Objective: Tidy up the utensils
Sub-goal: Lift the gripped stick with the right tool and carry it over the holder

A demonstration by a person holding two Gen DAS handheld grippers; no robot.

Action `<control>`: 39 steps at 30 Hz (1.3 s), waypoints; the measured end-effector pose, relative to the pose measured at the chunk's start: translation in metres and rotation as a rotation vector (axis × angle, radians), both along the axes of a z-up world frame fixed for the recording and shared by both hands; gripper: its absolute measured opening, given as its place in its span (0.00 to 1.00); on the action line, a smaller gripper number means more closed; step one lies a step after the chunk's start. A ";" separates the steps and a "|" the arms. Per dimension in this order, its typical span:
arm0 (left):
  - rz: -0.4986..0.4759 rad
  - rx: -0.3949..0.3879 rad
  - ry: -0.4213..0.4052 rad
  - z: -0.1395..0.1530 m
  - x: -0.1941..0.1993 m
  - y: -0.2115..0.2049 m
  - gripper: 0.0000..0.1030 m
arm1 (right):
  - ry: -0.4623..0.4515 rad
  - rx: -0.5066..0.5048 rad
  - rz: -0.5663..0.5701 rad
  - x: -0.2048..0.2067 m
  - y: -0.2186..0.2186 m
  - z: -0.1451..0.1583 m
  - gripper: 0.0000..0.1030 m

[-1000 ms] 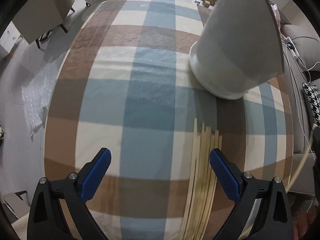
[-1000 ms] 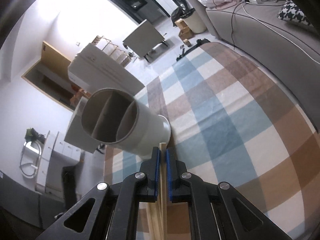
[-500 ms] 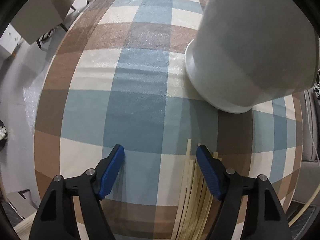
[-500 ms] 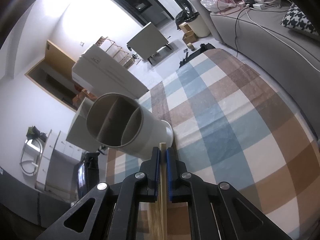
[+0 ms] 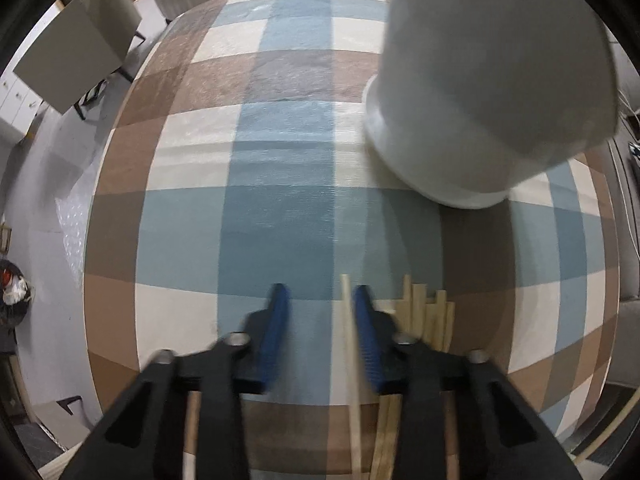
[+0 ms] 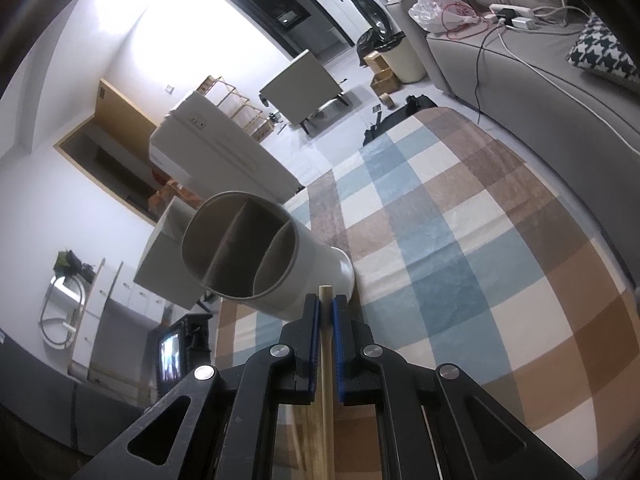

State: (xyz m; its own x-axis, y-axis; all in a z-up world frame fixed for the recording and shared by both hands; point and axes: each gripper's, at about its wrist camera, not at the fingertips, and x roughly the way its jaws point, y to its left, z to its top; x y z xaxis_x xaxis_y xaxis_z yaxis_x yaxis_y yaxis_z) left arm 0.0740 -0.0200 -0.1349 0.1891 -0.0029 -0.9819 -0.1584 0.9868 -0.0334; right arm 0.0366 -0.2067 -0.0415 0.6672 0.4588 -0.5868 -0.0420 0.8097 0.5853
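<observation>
One grey utensil holder with three compartments stands on the checked desk, toward its far right part in the left wrist view; about six loose chopsticks lie bundled at the near edge. Left gripper points steeply down, its jaws just closing, not yet pinching the single chopstick against the right pad. Right gripper, angled downward, is clenched on one held chopstick, its tip near the holder's base.
</observation>
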 end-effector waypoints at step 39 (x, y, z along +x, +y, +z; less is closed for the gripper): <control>-0.116 -0.241 -0.427 0.153 -0.049 0.039 0.00 | -0.396 -0.244 0.086 -0.041 0.076 0.061 0.06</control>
State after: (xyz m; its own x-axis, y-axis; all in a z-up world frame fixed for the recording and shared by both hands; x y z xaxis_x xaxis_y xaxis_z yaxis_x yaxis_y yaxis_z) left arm 0.0247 0.0186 0.0184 0.5588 -0.2648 -0.7859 0.0290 0.9533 -0.3006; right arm -0.0044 -0.1309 0.0194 0.8271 0.4025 -0.3923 -0.2965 0.9054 0.3040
